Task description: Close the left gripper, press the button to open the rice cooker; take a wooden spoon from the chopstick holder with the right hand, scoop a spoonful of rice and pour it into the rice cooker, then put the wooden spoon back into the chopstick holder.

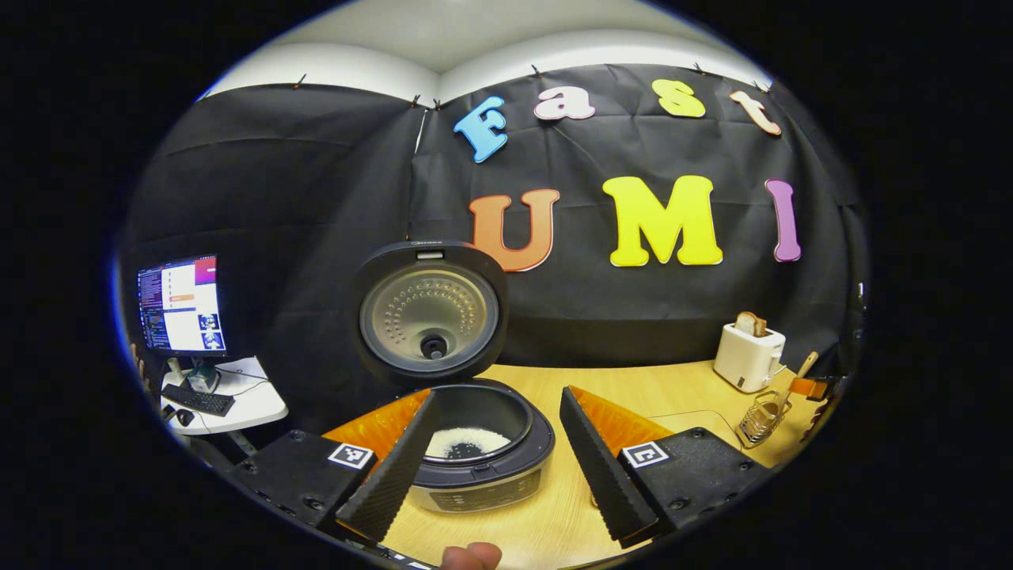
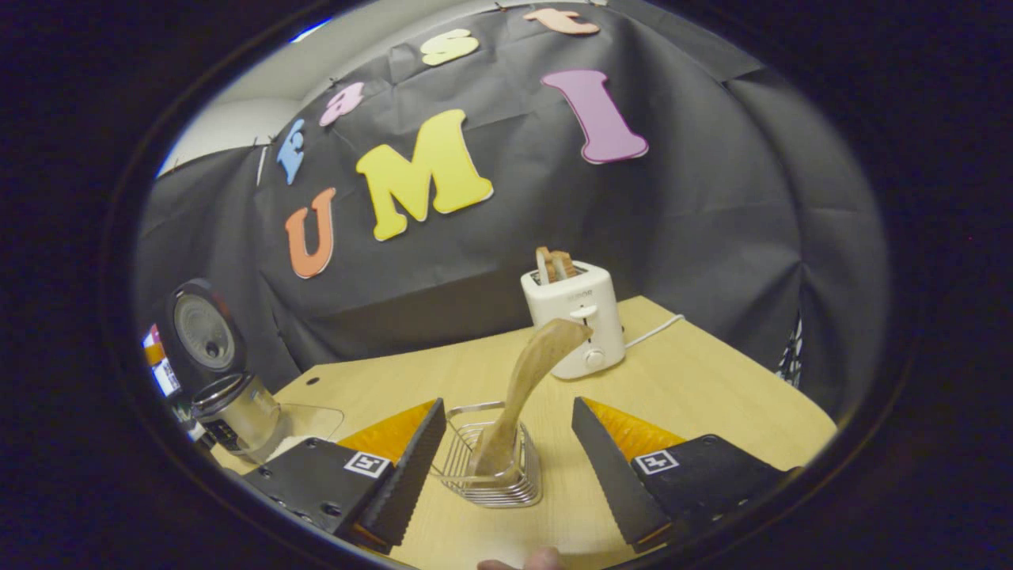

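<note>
The rice cooker (image 1: 483, 467) stands open, its lid (image 1: 431, 313) tipped up and white rice (image 1: 467, 439) lying in the inner pot. My left gripper (image 1: 498, 475) is open, one finger on each side of the cooker's front, touching nothing. The wooden spoon (image 2: 538, 372) stands in the wire chopstick holder (image 2: 495, 467), handle leaning up and right. My right gripper (image 2: 510, 475) is open around the holder, its fingers clear of the spoon. In the left gripper view, the holder (image 1: 760, 419) and spoon (image 1: 799, 372) sit far right, with part of the right gripper (image 1: 815, 389) beside them.
A white toaster (image 2: 578, 317) with bread in it stands behind the holder, its cord trailing right. A clear container (image 2: 309, 423) lies next to the cooker (image 2: 233, 412). Off the wooden table's left edge (image 1: 348, 423) are a monitor (image 1: 182, 305) and keyboard (image 1: 198, 400).
</note>
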